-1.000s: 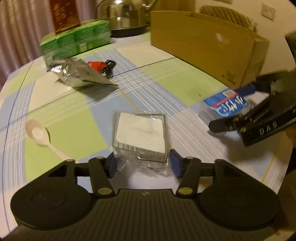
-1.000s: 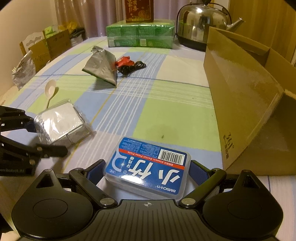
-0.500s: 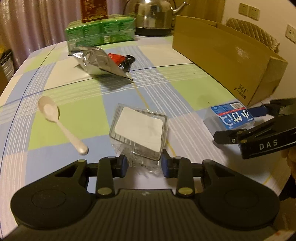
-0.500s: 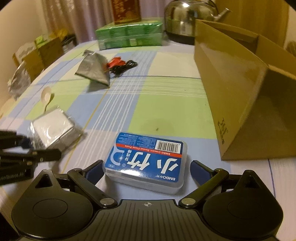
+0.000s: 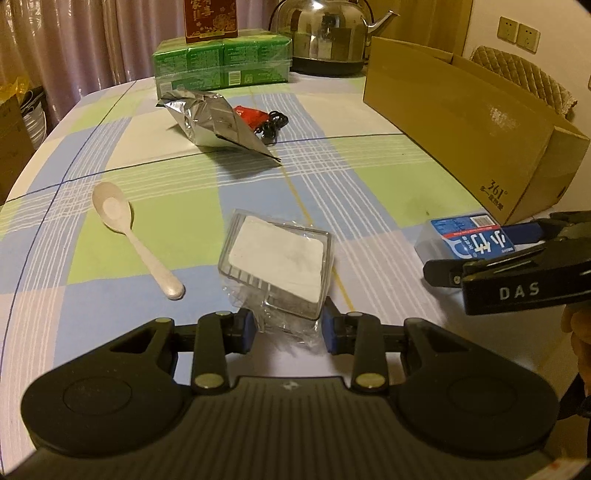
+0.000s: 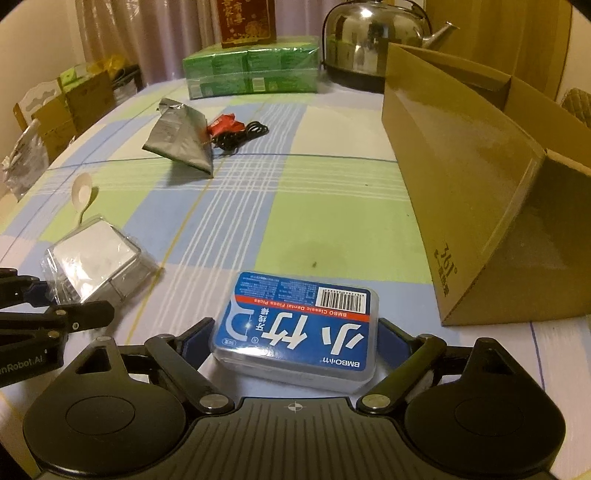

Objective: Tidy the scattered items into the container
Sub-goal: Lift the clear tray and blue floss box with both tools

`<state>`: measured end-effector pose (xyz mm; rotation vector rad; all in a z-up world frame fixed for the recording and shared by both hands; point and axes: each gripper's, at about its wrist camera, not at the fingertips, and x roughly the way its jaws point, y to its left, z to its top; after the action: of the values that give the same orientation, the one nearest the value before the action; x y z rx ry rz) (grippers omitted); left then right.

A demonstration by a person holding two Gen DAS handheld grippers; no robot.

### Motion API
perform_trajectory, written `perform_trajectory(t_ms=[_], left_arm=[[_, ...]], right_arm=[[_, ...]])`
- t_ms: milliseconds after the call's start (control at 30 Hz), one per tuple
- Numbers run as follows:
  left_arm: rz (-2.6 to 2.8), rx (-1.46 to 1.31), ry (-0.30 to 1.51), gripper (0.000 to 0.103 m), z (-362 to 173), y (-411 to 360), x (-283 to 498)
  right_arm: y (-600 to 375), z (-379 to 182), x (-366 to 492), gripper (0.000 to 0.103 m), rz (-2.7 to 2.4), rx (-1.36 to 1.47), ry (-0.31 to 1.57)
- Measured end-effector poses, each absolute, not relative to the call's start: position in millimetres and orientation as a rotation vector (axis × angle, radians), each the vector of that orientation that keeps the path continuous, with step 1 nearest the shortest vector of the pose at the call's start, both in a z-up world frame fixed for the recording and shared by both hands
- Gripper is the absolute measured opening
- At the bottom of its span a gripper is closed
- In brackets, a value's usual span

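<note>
1. Left hand-held gripper (image 5: 287, 329) clamped narrow on crinkled wrap of clear plastic tray (image 5: 277, 267), resting on bench (image 5: 369, 177)
2. Right hand-held gripper (image 6: 293, 345) wide, just been closing, blue floss box (image 6: 297, 326) between pads, contact not clear
3. Step: grasping both
4. Next: lift, carry to cardboard box (image 6: 472, 192)

Steel kettle (image 5: 325, 33), green cartons (image 5: 221, 61), red box (image 5: 210, 16)
</note>
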<state>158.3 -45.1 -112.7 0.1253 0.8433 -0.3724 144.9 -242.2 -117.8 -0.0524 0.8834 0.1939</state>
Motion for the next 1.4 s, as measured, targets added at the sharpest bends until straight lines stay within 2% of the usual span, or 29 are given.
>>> perform_trajectory(t_ms=[867, 1400], left_arm=[[-0.358, 0.101, 0.813, 0.028, -91.7, -39.7, 131.8], [-0.373, 0.092, 0.709, 0.028, -38.6, -53.6, 113.6]], right_arm=[[-246.1, -85.0, 111.7, 0.087, 0.221, -0.046, 0.815], [-257.7, -34.2, 85.4, 0.087, 0.222, -0.042, 0.685]])
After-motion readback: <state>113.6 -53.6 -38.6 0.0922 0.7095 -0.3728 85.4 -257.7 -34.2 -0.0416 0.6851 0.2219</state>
